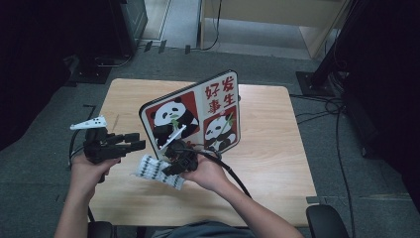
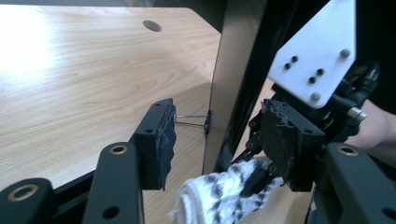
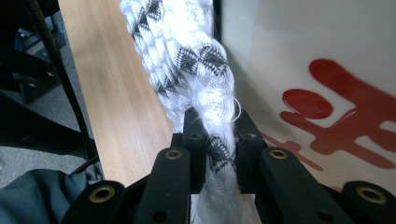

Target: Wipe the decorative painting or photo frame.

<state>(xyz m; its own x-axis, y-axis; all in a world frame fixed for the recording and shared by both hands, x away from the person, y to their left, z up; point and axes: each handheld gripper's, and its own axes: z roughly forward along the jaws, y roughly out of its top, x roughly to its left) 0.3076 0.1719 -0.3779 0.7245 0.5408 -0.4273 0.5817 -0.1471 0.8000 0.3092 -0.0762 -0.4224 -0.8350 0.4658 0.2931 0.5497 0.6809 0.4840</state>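
One patterned sock (image 3: 187, 60) pinched between the clenched jaws of the right gripper (image 3: 217, 140), hanging just above the wooden table (image 1: 267, 148) beside the panda sign (image 1: 198, 114). Left gripper (image 2: 219, 144) spread wide, sock end (image 2: 219, 196) between its jaws, untouched.

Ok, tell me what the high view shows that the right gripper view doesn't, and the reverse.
High view alone: the whole panda board standing tilted on the table, both hands, and the left gripper open beside the sock.

Right gripper view alone: the right gripper with its jaws pinched on the sock, and the weave of its black and white pattern up close.

Both: the sock, the wooden tabletop, and the board's white face with red characters.
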